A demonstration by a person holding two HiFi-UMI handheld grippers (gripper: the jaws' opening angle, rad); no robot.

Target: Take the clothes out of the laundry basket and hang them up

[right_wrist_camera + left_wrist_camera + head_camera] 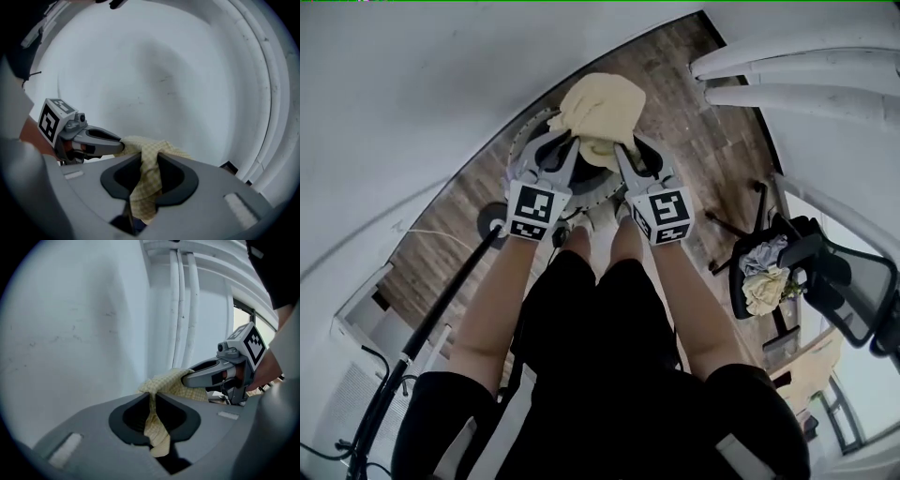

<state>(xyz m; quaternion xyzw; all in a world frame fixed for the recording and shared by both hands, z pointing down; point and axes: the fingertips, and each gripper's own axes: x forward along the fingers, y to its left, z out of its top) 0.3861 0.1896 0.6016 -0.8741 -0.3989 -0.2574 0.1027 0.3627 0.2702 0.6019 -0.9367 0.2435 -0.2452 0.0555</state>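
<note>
A pale yellow checked cloth is bunched and held up in front of a white wall, high above the wooden floor. My left gripper is shut on its left part, and my right gripper is shut on its right part, close beside the left one. In the left gripper view the cloth is pinched where the jaws meet at my left gripper, and the right gripper bites the same cloth just beyond. In the right gripper view the cloth hangs through my right gripper, with the left gripper next to it.
Below the grippers is the round rim of the laundry basket on the floor. A black office chair with bundled clothes stands to the right. A black pole slants at the left. White pipes run along the wall.
</note>
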